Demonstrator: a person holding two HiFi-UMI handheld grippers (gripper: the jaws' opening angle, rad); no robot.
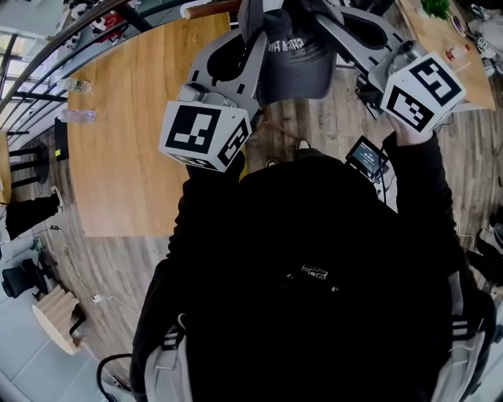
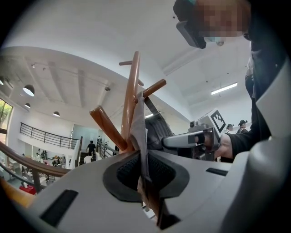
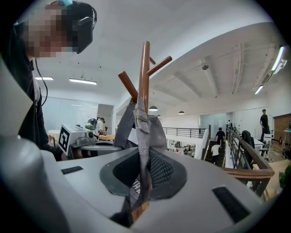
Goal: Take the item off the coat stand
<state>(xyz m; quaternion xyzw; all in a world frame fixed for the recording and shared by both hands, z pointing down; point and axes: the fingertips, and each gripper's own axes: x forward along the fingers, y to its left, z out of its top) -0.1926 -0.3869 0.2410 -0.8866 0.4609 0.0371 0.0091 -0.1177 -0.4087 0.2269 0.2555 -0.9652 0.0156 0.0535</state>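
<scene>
A dark grey cap (image 1: 295,55) with white lettering hangs on the brown wooden coat stand (image 2: 131,100), right in front of me. My left gripper (image 1: 253,35) comes at it from the left and is shut on a fold of the cap's edge (image 2: 143,136). From the right, my right gripper (image 1: 334,23) is shut on the cap's strap side (image 3: 144,132). In the right gripper view the stand's pole and pegs (image 3: 144,73) rise above the cap. Each gripper shows in the other's view, with the cap between them.
A large wooden table (image 1: 134,133) lies at the left with two water bottles (image 1: 76,115) near its far edge. Another table (image 1: 432,31) is at the upper right. A small screen device (image 1: 367,157) hangs by my right arm. A railing (image 3: 248,154) runs along the balcony.
</scene>
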